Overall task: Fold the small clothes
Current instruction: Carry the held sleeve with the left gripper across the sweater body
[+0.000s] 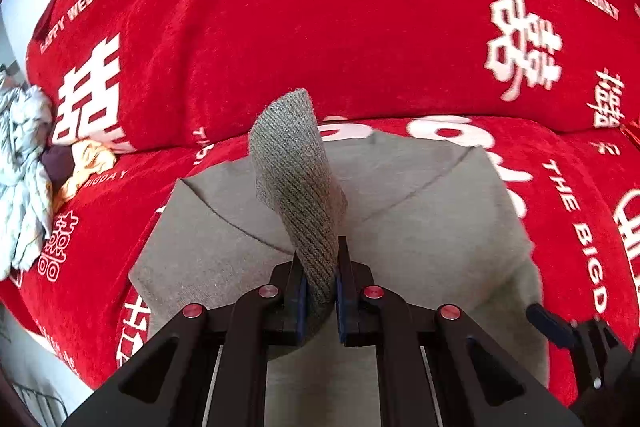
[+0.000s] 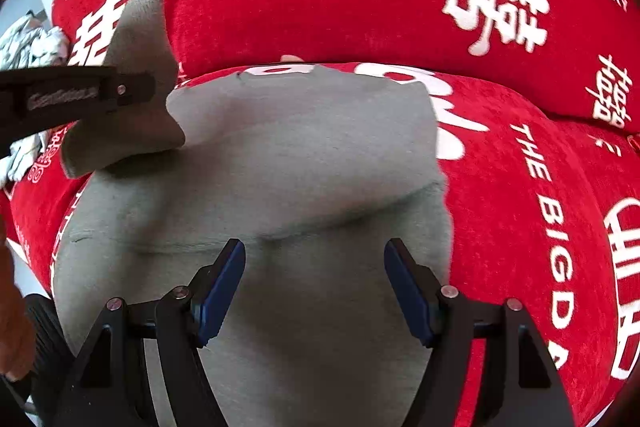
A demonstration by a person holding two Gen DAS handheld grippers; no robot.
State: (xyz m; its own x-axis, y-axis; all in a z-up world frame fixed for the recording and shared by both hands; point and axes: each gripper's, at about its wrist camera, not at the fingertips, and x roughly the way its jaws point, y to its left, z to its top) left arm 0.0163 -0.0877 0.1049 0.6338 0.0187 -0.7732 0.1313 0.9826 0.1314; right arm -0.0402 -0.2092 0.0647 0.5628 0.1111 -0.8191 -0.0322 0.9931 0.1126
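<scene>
The left claw pinched the grey knit garment's ribbed cuff, standing upright; the right claw gaped empty, the garment's near end cut off.

Ribbed knit cuff (matt grey); plush red blanket.

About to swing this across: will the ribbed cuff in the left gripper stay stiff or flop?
Likely floppy: the ribbed cuff already curls over above the left gripper. Probably light, and the knit looks grippy, so slipping seems unlikely.
</scene>
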